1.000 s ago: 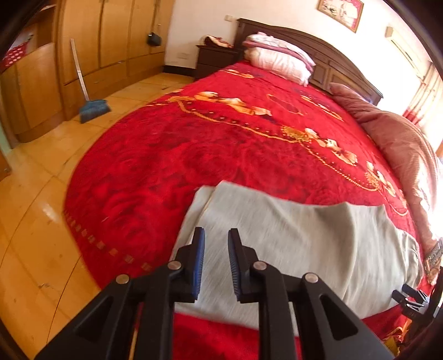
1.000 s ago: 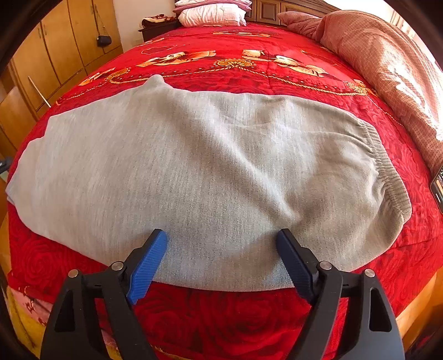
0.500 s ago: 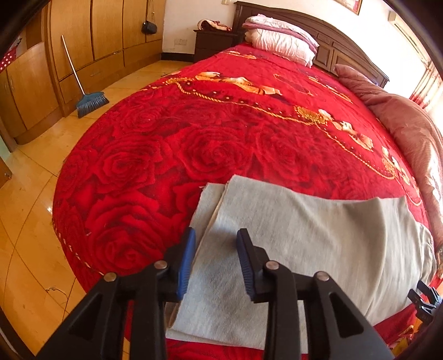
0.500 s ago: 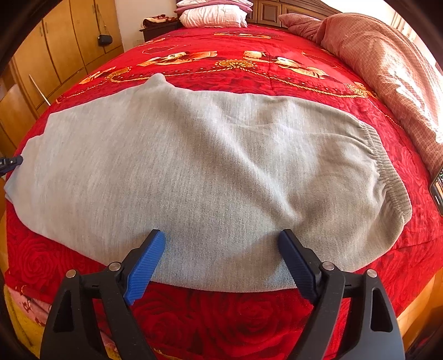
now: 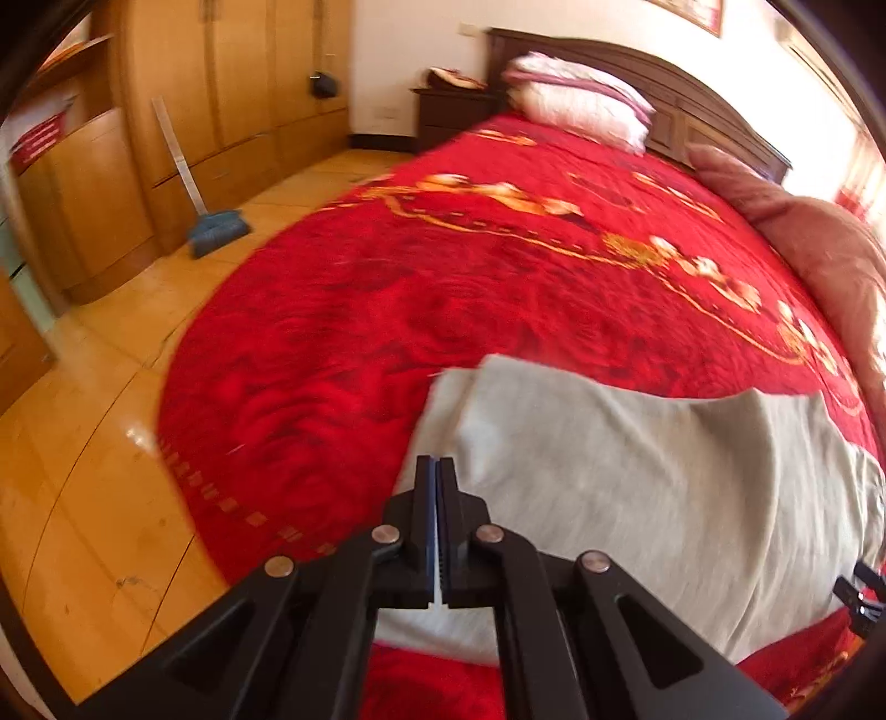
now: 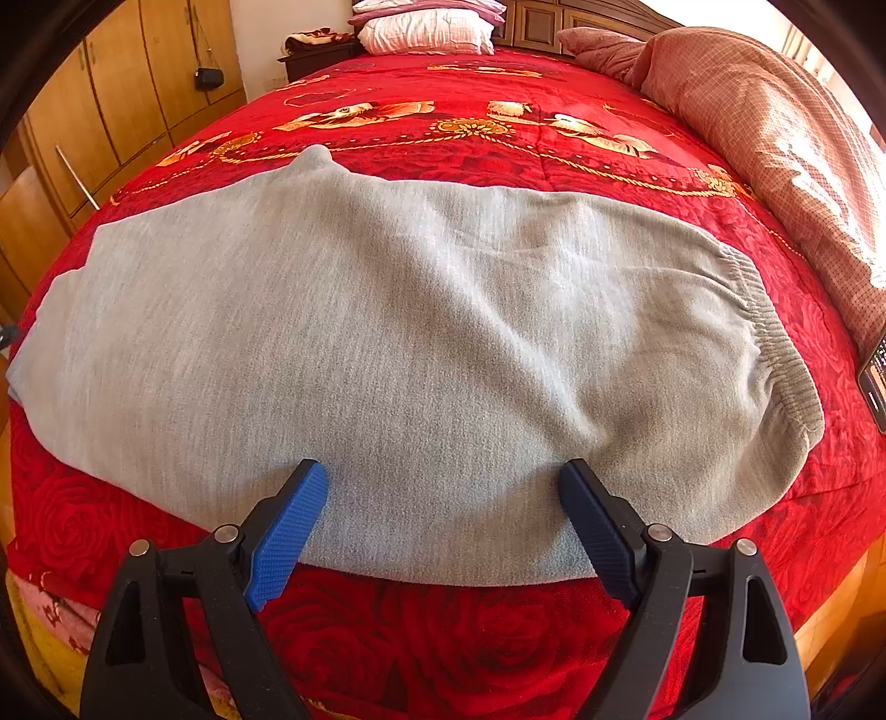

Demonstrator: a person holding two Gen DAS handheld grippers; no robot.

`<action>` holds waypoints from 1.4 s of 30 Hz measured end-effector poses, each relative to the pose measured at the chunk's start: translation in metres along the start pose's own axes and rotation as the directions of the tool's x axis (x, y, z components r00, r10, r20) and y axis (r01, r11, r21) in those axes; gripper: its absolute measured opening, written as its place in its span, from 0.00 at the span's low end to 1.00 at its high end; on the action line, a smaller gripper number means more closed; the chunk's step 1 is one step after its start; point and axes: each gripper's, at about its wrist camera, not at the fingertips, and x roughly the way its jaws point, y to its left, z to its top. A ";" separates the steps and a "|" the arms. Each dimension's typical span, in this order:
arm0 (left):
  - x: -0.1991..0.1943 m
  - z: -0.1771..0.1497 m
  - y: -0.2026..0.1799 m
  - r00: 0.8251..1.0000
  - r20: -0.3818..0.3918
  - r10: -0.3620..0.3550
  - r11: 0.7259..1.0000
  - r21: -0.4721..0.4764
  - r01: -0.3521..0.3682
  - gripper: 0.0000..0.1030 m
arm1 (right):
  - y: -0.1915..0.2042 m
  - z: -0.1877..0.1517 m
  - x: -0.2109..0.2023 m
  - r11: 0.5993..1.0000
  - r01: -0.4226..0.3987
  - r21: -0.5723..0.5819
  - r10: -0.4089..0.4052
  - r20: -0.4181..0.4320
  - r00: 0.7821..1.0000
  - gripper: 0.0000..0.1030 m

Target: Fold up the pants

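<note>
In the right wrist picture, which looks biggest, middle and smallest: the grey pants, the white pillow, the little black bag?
1. grey pants
2. white pillow
3. black bag
The pants lie nearest the camera, so their look is exaggerated.

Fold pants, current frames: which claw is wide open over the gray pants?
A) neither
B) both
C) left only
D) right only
D. The right claw has its blue pads spread far apart above the near edge of the gray pants, touching nothing, while the left claw has its pads pressed together at the leg end of the pants.
</note>
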 end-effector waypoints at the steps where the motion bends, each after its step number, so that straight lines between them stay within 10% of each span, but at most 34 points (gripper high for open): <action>1: 0.000 -0.003 0.005 1.000 -0.014 0.008 1.000 -0.015 -0.009 0.00 | 0.000 0.000 0.000 1.000 0.001 -0.001 -0.001 0.001 1.000 0.86; 8: 0.001 0.000 0.010 0.995 -0.023 -0.100 0.995 -0.018 0.100 0.03 | 0.001 -0.001 0.000 1.000 0.003 -0.001 -0.003 0.002 1.000 0.86; 14: 0.022 0.018 -0.009 0.992 -0.047 -0.119 0.989 0.086 0.123 0.30 | 0.001 -0.001 0.000 1.000 0.003 -0.002 -0.003 0.001 1.000 0.86; 25: 0.042 0.016 -0.017 0.990 -0.079 -0.117 0.985 0.116 0.125 0.30 | 0.001 -0.001 0.000 1.000 0.003 -0.004 -0.003 0.004 1.000 0.87; 28: 0.041 0.015 -0.015 0.991 -0.064 -0.117 0.988 0.092 0.122 0.04 | 0.001 -0.001 0.000 1.000 0.002 -0.004 -0.002 0.004 1.000 0.87; 35: 0.000 0.005 -0.006 0.999 0.035 -0.026 0.999 0.024 0.025 0.04 | 0.000 -0.001 -0.001 1.000 -0.006 -0.005 0.006 0.005 1.000 0.87; 42: 0.026 0.004 -0.001 0.998 -0.048 -0.046 0.999 0.022 0.048 0.05 | -0.003 0.014 -0.015 0.997 -0.072 0.015 0.072 0.012 0.997 0.73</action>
